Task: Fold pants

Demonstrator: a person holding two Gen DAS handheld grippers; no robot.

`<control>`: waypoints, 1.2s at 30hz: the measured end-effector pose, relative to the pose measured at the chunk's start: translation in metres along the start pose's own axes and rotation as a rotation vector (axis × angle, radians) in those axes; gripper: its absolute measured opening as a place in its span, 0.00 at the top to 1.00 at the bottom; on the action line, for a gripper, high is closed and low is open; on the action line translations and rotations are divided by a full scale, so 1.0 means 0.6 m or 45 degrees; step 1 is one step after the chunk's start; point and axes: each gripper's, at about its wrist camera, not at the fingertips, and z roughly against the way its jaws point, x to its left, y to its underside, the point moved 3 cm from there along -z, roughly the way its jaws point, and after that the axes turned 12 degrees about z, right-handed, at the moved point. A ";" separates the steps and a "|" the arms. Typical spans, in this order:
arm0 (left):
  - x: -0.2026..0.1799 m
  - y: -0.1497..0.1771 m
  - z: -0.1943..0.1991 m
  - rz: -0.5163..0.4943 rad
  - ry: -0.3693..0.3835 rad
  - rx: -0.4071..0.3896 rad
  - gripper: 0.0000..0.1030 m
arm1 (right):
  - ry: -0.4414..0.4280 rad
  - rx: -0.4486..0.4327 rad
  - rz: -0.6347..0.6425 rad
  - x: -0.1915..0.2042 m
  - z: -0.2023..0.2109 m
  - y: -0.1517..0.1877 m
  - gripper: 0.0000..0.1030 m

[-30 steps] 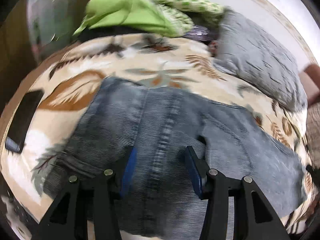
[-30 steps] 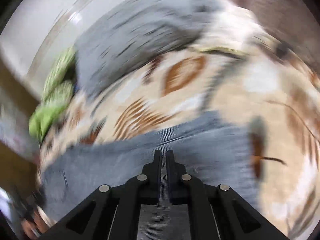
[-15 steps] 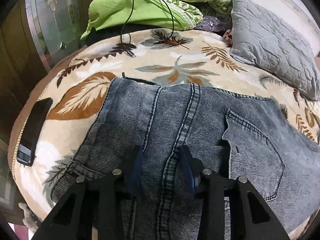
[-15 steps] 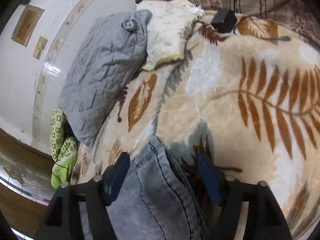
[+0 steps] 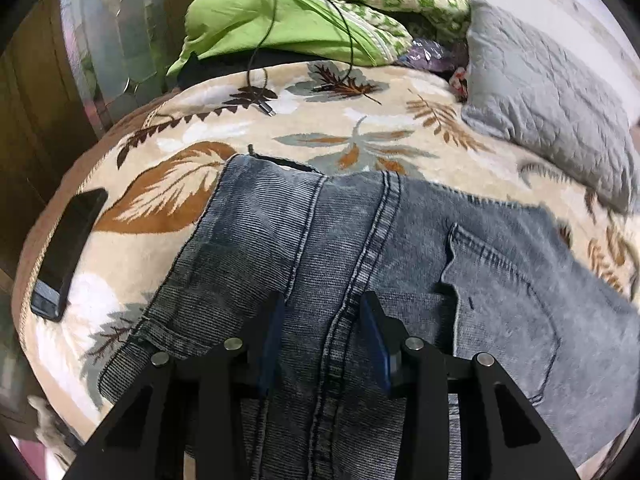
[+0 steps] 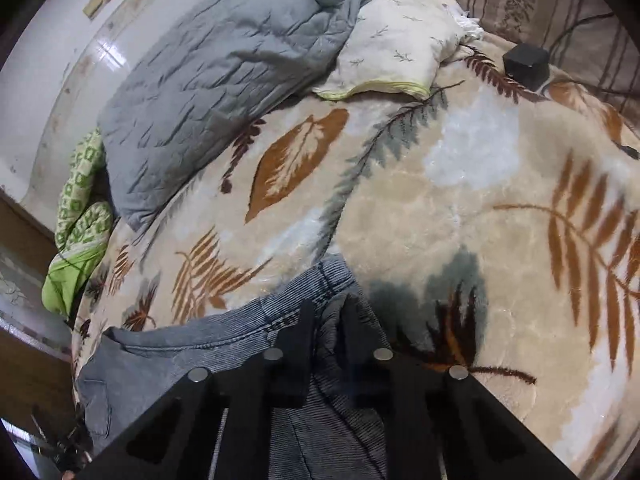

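Observation:
Grey-blue jeans (image 5: 400,240) lie spread on a leaf-patterned blanket (image 5: 360,128), back pocket up. My left gripper (image 5: 322,316) points down at them, its blue pads pressing a thick bunch of denim with the double-stitched seam running between them. In the right wrist view the jeans (image 6: 224,340) end in a folded edge near the bottom centre. My right gripper (image 6: 328,312) is shut on that edge, with a thin ridge of denim pinched between its black fingers.
A black phone (image 5: 68,256) lies at the blanket's left edge. Green cloth (image 5: 272,20) with a black cable (image 5: 260,92) is piled at the back. A grey quilted pillow (image 6: 224,76), a cream pillow (image 6: 400,48) and a black box (image 6: 526,62) lie beyond.
The left jaws narrowed onto the denim seam. The right gripper was shut, stood wide open over the jeans' edge half a second ago, and has now closed on it.

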 end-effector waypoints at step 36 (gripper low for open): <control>-0.034 0.033 0.028 -0.127 0.016 -0.046 0.42 | -0.084 0.235 0.221 0.139 -0.046 0.055 0.92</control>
